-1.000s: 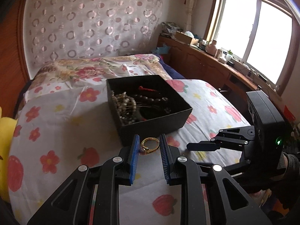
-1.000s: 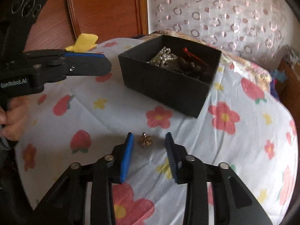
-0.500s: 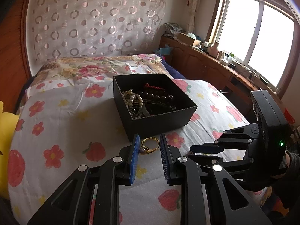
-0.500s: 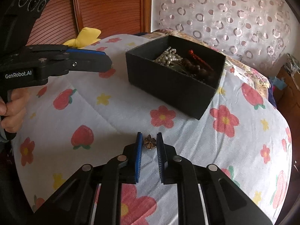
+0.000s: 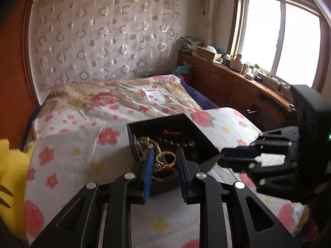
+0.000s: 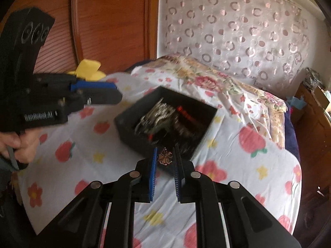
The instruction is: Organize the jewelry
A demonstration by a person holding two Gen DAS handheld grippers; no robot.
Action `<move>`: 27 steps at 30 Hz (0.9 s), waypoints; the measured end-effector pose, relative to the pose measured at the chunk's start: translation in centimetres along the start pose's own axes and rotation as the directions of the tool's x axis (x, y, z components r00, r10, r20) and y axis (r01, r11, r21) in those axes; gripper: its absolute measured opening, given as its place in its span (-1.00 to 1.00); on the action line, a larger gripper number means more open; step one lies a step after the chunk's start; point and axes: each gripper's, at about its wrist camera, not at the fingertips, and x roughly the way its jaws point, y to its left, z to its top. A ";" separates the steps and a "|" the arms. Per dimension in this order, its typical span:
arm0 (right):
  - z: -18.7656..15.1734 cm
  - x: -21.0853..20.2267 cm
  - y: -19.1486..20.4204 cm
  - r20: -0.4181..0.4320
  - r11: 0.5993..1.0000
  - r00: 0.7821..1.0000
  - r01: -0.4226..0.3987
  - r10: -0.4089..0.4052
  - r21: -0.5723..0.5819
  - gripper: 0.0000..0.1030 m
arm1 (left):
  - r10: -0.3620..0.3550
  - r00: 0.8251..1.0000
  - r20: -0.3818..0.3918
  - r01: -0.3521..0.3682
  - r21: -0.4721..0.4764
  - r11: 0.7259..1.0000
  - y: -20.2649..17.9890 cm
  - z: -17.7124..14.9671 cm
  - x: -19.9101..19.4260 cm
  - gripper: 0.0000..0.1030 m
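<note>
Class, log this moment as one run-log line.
left gripper: shut on gold ring | right gripper: shut on flower pendant | both near black box

— What do you see around you?
— You face a bed (image 5: 86, 144) under a flowered sheet, with a white curtain (image 5: 103, 41) of ring patterns behind it.
— And to your right?
— A bright window (image 5: 289, 41) pours daylight over a long wooden cabinet (image 5: 227, 82) crowded with small items. Reddish wood panelling (image 6: 107, 20) stands to your left.
</note>
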 end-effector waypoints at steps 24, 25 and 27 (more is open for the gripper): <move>0.7 1.9 -2.2 0.022 0.996 1.000 -0.008 0.006 0.094 -0.46 | 0.048 0.998 -0.045 -0.050 -0.043 0.998 0.8 -0.2 3.5 0.34; 0.5 1.6 -2.1 0.028 0.995 1.000 -0.004 0.001 0.099 -0.46 | 0.058 0.997 -0.041 -0.060 -0.045 0.997 0.7 -0.3 3.2 0.39; 0.2 0.7 -2.1 0.042 0.994 0.999 0.008 -0.013 0.113 -0.39 | 0.074 0.997 -0.034 -0.076 -0.051 0.996 0.6 -0.5 2.5 0.54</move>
